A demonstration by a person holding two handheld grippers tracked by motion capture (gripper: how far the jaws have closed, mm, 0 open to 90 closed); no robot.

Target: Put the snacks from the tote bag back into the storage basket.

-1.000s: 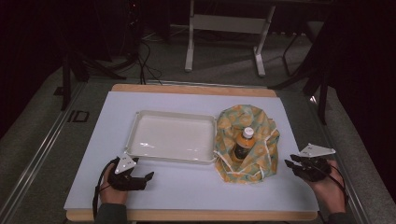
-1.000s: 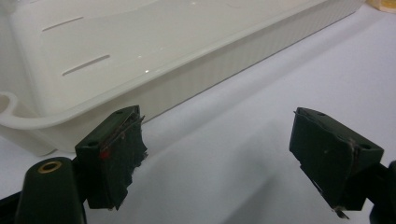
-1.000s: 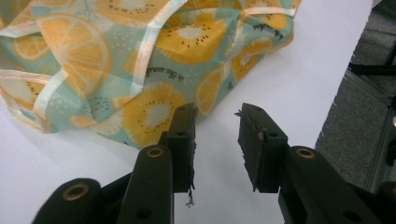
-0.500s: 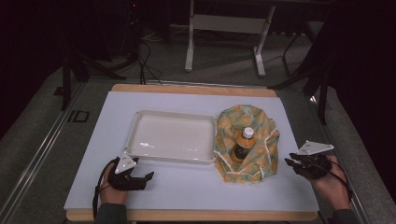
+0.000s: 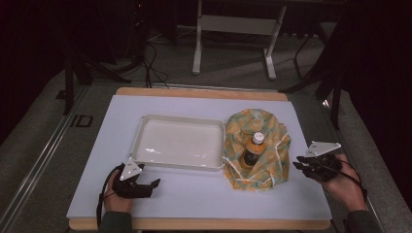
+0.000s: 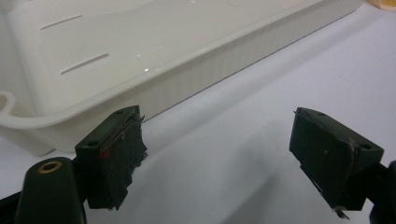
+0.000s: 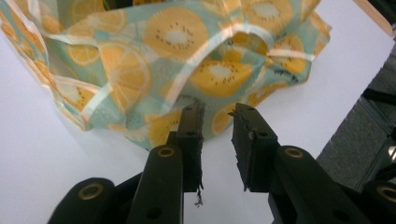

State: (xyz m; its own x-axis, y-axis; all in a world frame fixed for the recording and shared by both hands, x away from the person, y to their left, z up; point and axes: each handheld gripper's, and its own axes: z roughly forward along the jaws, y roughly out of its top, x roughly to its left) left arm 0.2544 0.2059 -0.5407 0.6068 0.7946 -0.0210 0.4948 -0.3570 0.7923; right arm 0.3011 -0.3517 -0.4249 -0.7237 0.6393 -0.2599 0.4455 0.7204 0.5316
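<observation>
From above we see a bottle (image 5: 252, 149) in the cloth (image 5: 265, 127); left gripper (image 6: 224, 158) gapes wide by the tray (image 6: 140, 70); right gripper (image 7: 215, 140) narrowly parted, empty.

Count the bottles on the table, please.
1. A single dark bottle with a white cap stands inside the open fruit-print fabric bag, right of the white plastic tray. The bag's folds could hide more.
</observation>
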